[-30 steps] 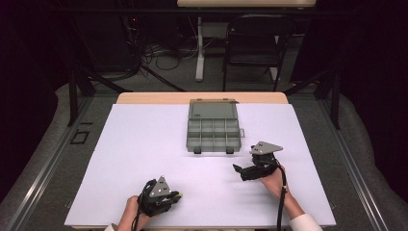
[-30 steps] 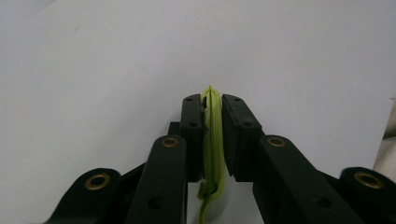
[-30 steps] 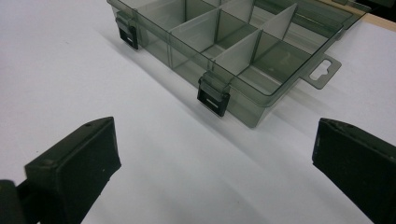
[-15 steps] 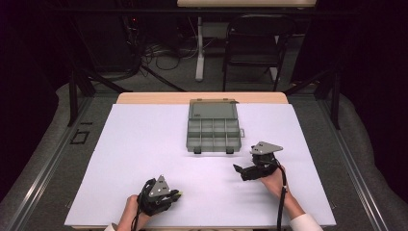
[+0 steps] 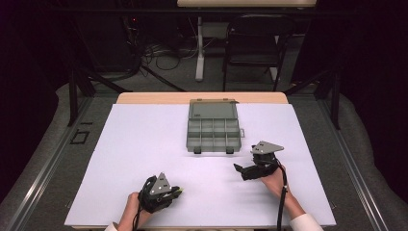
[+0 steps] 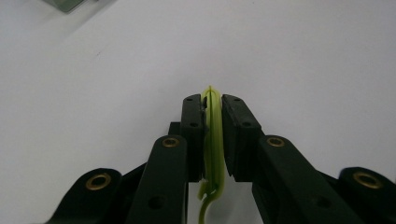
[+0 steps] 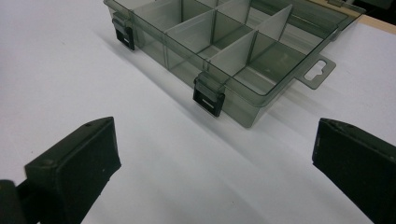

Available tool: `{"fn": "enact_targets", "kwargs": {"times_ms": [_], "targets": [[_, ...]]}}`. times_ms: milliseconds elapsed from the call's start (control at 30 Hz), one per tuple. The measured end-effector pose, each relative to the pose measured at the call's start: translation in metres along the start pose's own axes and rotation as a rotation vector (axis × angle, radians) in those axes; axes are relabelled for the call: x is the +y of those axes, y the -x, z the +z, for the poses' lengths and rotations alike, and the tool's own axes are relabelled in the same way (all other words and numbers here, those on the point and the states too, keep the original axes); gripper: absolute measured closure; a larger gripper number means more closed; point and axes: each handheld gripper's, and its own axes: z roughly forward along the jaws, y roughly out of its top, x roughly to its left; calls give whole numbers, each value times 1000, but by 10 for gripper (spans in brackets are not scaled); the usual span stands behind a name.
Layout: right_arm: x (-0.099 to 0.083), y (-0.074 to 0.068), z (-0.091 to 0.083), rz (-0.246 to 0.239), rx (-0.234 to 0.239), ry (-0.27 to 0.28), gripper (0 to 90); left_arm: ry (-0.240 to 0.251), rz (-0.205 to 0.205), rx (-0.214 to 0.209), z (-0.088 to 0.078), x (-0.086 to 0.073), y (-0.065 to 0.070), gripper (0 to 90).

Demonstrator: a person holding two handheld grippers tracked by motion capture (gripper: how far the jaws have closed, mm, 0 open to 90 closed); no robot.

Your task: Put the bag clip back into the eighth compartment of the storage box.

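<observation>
My left gripper [image 5: 177, 191] rests near the table's front edge, left of centre, shut on a thin yellow-green loop [image 6: 213, 135]. The loop stands edgewise between the pads, and its tip [image 5: 181, 189] pokes out past the jaws. In the left gripper view, this gripper [image 6: 212, 99] points over bare white surface. A grey translucent compartment box [image 5: 213, 146] lies open at mid-table with empty cells. My right gripper [image 5: 239, 170] sits at the box's front right, jaws wide open with nothing between them. In the right gripper view, this gripper [image 7: 212, 128] faces the box's front wall [image 7: 180, 57] and its two black latches.
A white sheet [image 5: 139, 144] covers the table, with a wooden strip along the far edge [image 5: 154, 98]. Behind the table stand a dark chair [image 5: 252, 45] and a tangle of cables on the floor [image 5: 159, 53]. A corner of the box [image 6: 70, 3] shows in the left gripper view.
</observation>
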Motion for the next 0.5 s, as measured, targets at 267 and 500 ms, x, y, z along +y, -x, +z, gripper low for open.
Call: {"fn": "enact_targets", "kwargs": {"times_ms": [267, 500], "targets": [[0, 0, 1, -5, 3, -2, 0, 10, 7, 9, 2, 5, -3, 793], [1, -1, 0, -4, -2, 1, 0, 25, 11, 24, 2, 11, -4, 793]]}}
